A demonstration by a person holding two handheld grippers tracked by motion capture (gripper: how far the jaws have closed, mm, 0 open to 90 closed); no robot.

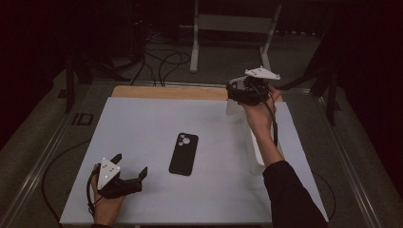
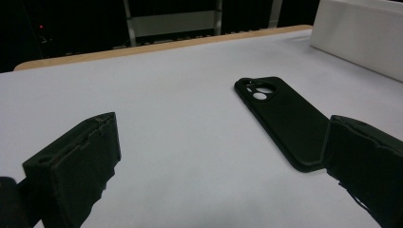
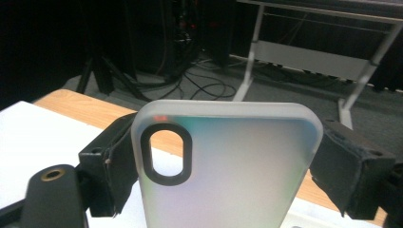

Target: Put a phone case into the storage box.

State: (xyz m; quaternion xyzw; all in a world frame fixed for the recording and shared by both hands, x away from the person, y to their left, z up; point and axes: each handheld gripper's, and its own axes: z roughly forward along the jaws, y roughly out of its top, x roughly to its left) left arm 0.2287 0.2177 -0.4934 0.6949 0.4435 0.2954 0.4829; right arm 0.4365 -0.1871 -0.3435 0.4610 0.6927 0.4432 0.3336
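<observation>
Right gripper [image 3: 223,156] clamps a frosted translucent phone case [image 3: 228,166] upright at the far right of the table; left gripper [image 1: 129,167] rests released at the near left.

From the right gripper, the frosted case stands between its jaws, lifted over the far edge of the white table [image 1: 209,128], above a white box [image 2: 361,33]. The left gripper's jaws stand wide apart, low over the table, with a black phone case [image 1: 184,153] lying flat just to its right, mid-table. The step looks like carrying the frosted case; next probably calls for setting it down, or the left gripper closing on the black case.
</observation>
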